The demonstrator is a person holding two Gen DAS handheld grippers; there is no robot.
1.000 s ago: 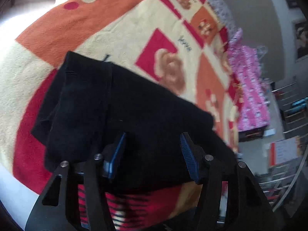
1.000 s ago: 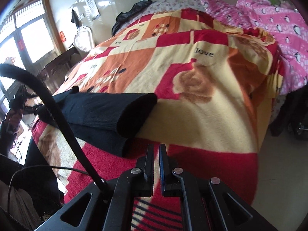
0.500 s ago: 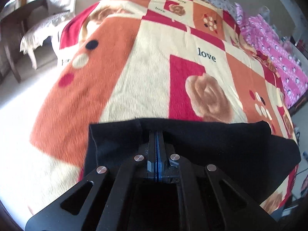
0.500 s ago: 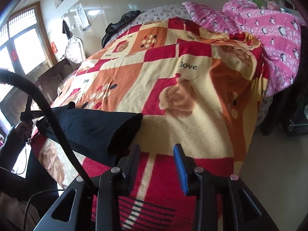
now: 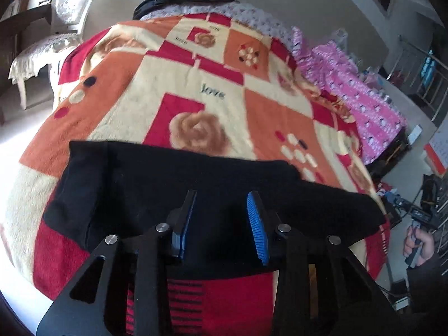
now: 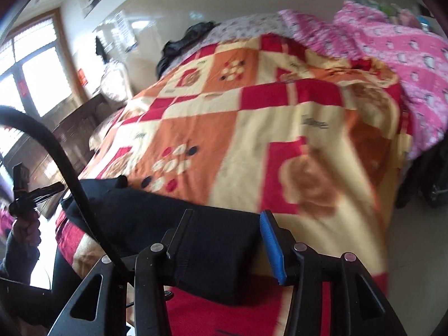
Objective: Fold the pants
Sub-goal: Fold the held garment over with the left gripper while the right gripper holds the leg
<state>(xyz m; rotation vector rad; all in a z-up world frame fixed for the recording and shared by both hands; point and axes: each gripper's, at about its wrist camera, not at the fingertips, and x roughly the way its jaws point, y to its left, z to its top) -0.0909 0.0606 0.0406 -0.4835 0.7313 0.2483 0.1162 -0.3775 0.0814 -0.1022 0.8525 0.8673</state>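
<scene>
Just 1 black pants (image 5: 212,184), 1 blanket (image 5: 173,89), 2 spread claws

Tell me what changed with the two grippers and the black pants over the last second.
The left gripper, clamped shut on the black pants half a second ago, has opened and let go. The right gripper, shut a second ago, has opened wide and moved left, so its jaws now straddle the folded end of the pants without closing. The pants stay folded on the patterned blanket.

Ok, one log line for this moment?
task: fold pants | left gripper: open | right gripper: open | black pants: folded on blanket
</scene>
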